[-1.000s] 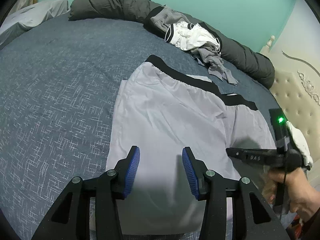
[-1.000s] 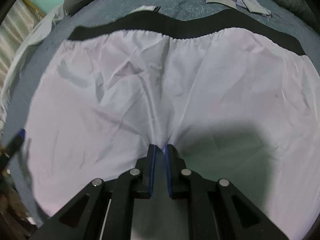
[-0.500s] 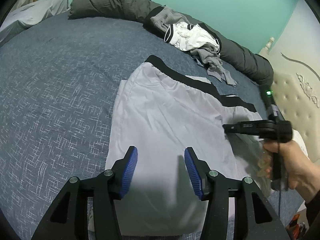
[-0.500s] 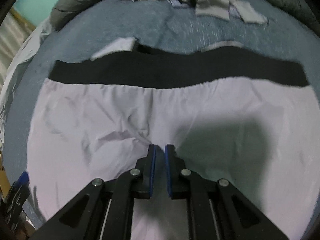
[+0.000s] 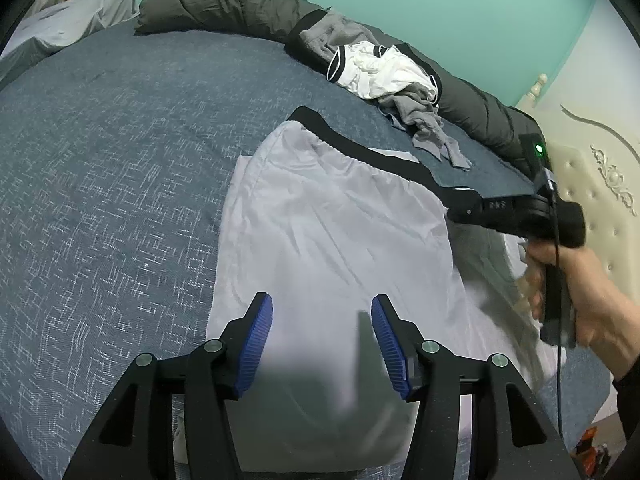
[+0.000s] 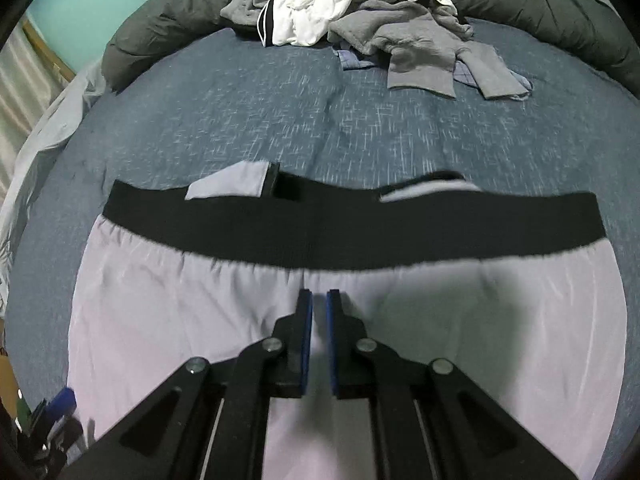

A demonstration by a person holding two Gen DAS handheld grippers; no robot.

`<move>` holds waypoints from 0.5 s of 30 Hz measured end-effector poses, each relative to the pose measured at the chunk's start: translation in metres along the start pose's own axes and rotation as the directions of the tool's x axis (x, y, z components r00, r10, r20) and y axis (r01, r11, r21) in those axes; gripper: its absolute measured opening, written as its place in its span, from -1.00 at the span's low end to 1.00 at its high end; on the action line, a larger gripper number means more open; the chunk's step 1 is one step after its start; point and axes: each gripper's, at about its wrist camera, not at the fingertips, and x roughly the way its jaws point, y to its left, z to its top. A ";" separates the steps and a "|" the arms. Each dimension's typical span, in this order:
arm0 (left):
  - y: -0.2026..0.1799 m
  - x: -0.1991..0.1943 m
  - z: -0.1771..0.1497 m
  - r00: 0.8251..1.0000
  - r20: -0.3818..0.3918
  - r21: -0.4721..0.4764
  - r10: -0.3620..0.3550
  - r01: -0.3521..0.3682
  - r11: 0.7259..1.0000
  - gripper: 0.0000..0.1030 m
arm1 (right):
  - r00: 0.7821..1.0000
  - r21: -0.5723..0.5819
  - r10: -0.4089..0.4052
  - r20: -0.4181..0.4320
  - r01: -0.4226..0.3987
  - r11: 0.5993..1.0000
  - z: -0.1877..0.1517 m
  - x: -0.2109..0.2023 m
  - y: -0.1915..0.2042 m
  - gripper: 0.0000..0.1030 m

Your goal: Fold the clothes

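Left gripper [image 5: 322, 338] jaws opening, nothing gripped. Right gripper [image 6: 319, 306] jaws shut empty. Shorts [image 5: 340, 248] beneath; waistband [image 6: 340, 236] ahead, bare bed [image 6: 360, 128] beyond.

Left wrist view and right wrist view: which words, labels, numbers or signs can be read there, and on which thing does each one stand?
Pale marking on the black body of the right tongs, left wrist view: a few characters, too blurred to read.
Green light on the same tool: only a lamp, no text.
Pale shorts, black waistband, clothes pile, bed cover: no text visible.
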 end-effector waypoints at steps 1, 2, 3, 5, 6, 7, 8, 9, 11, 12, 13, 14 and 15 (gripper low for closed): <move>0.000 0.000 0.000 1.000 0.000 -0.001 0.001 -0.001 1.000 0.09 | 1.000 0.000 -0.005 -0.008 0.005 1.000 0.004 0.007 0.000 -0.91; 0.000 0.000 0.000 1.000 0.001 0.000 0.001 -0.001 1.000 0.09 | 1.000 0.004 -0.010 -0.018 0.010 1.000 0.012 0.017 0.000 -0.91; 0.000 0.000 0.001 1.000 0.002 0.002 0.001 -0.001 1.000 0.09 | 1.000 0.008 -0.015 -0.028 0.015 1.000 0.020 0.027 0.000 -0.91; 0.001 0.000 0.002 1.000 0.001 0.004 0.001 -0.001 1.000 0.10 | 0.999 0.020 -0.023 -0.031 0.023 1.000 0.023 0.037 -0.002 -0.91; 0.002 0.000 0.002 1.000 0.000 0.004 0.001 -0.001 1.000 0.10 | 0.999 0.022 -0.021 -0.027 0.021 1.000 0.022 0.038 -0.003 -0.91; 0.003 0.001 0.003 1.000 -0.001 0.004 0.001 -0.001 1.000 0.10 | 0.999 0.022 -0.020 -0.026 0.020 1.000 0.023 0.037 -0.003 -0.91; 0.004 0.001 0.003 1.000 -0.002 0.004 0.000 0.000 1.000 0.10 | 0.999 0.019 -0.019 -0.029 0.020 1.000 0.025 0.035 -0.002 -0.92; 0.005 0.002 0.004 1.000 -0.005 0.001 -0.002 0.002 1.000 0.10 | 1.000 0.017 -0.014 -0.025 0.015 1.000 0.027 0.031 -0.001 -0.91; 0.005 0.002 0.003 1.000 -0.006 0.003 -0.005 0.005 1.000 0.10 | 1.000 0.015 -0.013 0.005 0.013 1.000 0.032 0.025 -0.002 -0.91; 0.004 0.002 0.003 1.000 -0.007 0.006 -0.007 0.007 1.000 0.10 | 1.000 0.015 -0.015 0.020 0.014 1.000 0.036 0.022 -0.002 -0.91; 0.004 0.002 0.003 1.000 -0.007 0.009 -0.008 0.008 1.000 0.11 | 0.999 0.014 -0.016 0.036 0.016 1.000 0.039 0.019 -0.002 -0.91; 0.004 0.001 0.002 1.000 -0.007 0.010 -0.007 0.007 1.000 0.11 | 0.999 0.014 -0.019 0.038 0.019 1.000 0.040 0.020 -0.002 -0.91; 0.004 0.001 0.002 1.000 -0.007 0.012 -0.007 0.007 1.000 0.11 | 0.999 0.012 -0.024 0.026 0.024 1.000 0.041 0.023 -0.001 -0.91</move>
